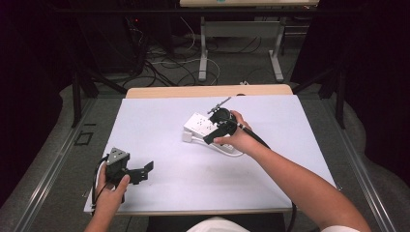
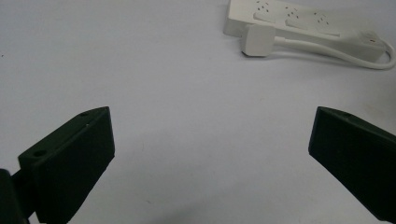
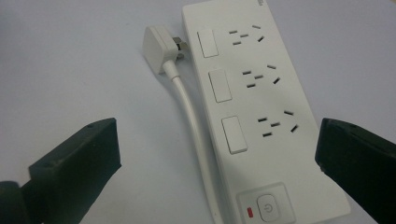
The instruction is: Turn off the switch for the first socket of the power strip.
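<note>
Your right gripper (image 3: 215, 154) hangs over the power strip (image 3: 261, 116) — jaws wide, nothing between. Its plug (image 3: 159, 49) lies at ten o'clock, beside the strip. Your left gripper (image 2: 210, 154) — wide too, empty, over the white mat (image 2: 140, 70).

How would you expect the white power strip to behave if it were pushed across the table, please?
The power strip lies flat, long and low, so it would probably slide rather than tip or roll. Its smooth plastic on the smooth table suggests it may skid easily. The cable loops back beside it to the plug, so it would likely trail floppily and could pull the strip askew.
</note>
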`<state>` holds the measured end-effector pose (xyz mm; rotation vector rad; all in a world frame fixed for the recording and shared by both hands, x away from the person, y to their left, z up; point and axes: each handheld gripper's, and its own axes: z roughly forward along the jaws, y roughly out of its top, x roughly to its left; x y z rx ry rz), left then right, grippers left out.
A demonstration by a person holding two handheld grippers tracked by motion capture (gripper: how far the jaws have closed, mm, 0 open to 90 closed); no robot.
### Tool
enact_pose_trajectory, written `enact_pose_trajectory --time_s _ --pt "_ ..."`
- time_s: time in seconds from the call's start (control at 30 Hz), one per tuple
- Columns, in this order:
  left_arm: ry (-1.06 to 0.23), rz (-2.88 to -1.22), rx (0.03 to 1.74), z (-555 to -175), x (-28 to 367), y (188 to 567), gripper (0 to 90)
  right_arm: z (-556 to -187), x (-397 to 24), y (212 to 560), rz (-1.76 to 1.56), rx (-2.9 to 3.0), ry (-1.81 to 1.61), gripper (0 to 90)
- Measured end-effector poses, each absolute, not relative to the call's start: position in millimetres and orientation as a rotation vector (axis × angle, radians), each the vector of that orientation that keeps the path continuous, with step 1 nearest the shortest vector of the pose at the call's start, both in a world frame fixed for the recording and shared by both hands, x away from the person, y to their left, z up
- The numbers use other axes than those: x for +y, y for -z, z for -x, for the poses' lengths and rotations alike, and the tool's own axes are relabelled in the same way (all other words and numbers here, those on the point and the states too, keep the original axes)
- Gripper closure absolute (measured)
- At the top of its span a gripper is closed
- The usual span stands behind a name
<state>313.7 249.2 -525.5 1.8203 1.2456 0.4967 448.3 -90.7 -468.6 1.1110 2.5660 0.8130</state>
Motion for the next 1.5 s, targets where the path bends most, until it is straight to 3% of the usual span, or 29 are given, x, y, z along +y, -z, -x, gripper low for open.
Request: enact_pose_trajectory --time_s 1.5 --pt "-0.512 -1.823 1.245 -314 250 525 0.1 -386 -193 453 -1.212 2.317 -1.059 0.0"
